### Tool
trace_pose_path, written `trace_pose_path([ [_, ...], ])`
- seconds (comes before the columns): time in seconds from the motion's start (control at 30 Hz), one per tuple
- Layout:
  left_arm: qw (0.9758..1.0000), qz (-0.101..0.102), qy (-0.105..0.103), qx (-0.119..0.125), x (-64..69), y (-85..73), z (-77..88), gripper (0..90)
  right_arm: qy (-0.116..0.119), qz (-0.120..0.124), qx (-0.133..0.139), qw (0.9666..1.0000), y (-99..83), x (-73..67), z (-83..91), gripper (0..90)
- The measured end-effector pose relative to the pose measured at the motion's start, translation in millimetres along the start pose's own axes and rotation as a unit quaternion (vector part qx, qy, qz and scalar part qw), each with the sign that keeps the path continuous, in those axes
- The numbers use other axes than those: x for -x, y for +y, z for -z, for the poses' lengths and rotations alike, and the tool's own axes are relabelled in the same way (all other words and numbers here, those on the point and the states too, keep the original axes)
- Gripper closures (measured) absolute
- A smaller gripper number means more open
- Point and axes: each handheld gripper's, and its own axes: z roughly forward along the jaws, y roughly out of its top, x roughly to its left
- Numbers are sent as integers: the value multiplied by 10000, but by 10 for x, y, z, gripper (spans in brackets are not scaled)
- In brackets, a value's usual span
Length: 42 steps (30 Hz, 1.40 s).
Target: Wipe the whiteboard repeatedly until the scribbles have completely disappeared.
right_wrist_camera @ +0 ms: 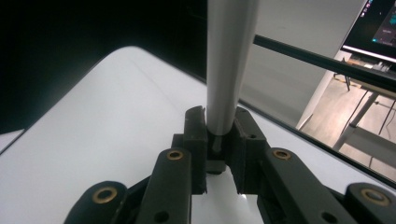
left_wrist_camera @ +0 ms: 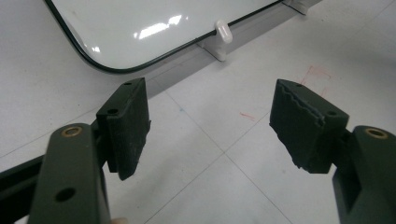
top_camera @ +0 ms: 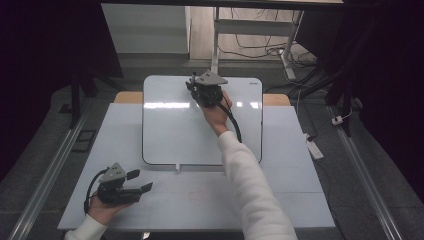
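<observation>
Glossy white board [top_camera: 170, 125] with dark edging, grey marker [right_wrist_camera: 229, 70], black claws

Legible text: none.

- Whiteboard [top_camera: 170, 130]: a small dark mark, perhaps a brand label, sits at its far right corner in the high view; too small to read.
- Counter [left_wrist_camera: 261, 186]: faint red pen strokes [left_wrist_camera: 317, 72] lie on the white surface near the whiteboard's edge in the left gripper view; they form no letters or numbers that can be made out.
- Monitor [right_wrist_camera: 378, 28]: a lit screen at the upper right of the right gripper view shows bright specks on a dark ground; blurred, unreadable.
</observation>
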Motion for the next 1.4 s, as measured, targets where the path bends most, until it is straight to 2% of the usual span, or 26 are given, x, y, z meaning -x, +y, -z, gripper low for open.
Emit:
trace_pose_path([
  [0.1, 10000, 14, 7, 31, 0, -3, 15, 291, -93, -284, 97, 9995, 7, 64, 2, 777],
  [0.13, 10000, 18, 4, 29, -5, -3, 14, 291, -89, -291, 105, 9995, 6, 45, 4, 777],
  [0.3, 10000, -12, -8, -9, 0, 2, -7, 291, 367, 59, -99, 9993, -32, -195, -39, 777],
  [0.4, 10000, -6, -4, 13, 4, 0, 5, 291, 397, 60, -104, 9991, -38, -191, -51, 777],
  [0.47, 10000, 11, 1, 24, -4, -2, 13, 291, 206, -14, -51, 9998, -30, -139, -33, 777],
  [0.5, 10000, 18, -2, 23, -7, -3, 12, 291, 199, -119, -20, 9997, -29, -112, -23, 777],
  [0.57, 10000, 16, -4, 16, -7, -3, 4, 291, 259, -144, -41, 9996, -40, -122, -12, 777],
  [0.67, 10000, -11, -4, 4, 5, 3, -4, 291, 485, 76, -173, 9986, -79, -232, -21, 777],
  [0.7, 10000, -13, -2, 6, 9, 4, -3, 291, 449, 128, -198, 9987, -77, -250, -17, 777],
  [0.73, 10000, -6, -6, 11, 13, 3, -1, 291, 440, 71, -193, 9988, -68, -241, -12, 777],
  [0.8, 10000, -9, 12, 16, 15, 3, 5, 291, 239, -65, -137, 9996, -49, -186, 4, 777],
  [0.87, 10000, 2, 23, 28, 13, 2, 9, 292, 224, -238, -103, 9994, -49, -152, 9, 777],
  [1.0, 10000, 8, 13, 17, 9, 2, -1, 291, 455, 71, -244, 9986, -74, -270, -13, 777],
  [1.07, 10000, 3, 20, 22, 12, 1, 6, 291, 503, 77, -291, 9983, -77, -292, -8, 777],
  [1.13, 10000, 8, 20, 40, 11, -1, 15, 292, 499, -94, -268, 9984, -74, -253, 40, 777],
  [1.23, 10000, 31, 29, 52, -3, -6, 17, 292, 517, -325, -141, 9980, -101, -183, 207, 777],
  [1.4, 9999, 81, 40, 83, -20, -1, 18, 291, 625, -426, -141, 9970, -220, -135, 604, 777],
])
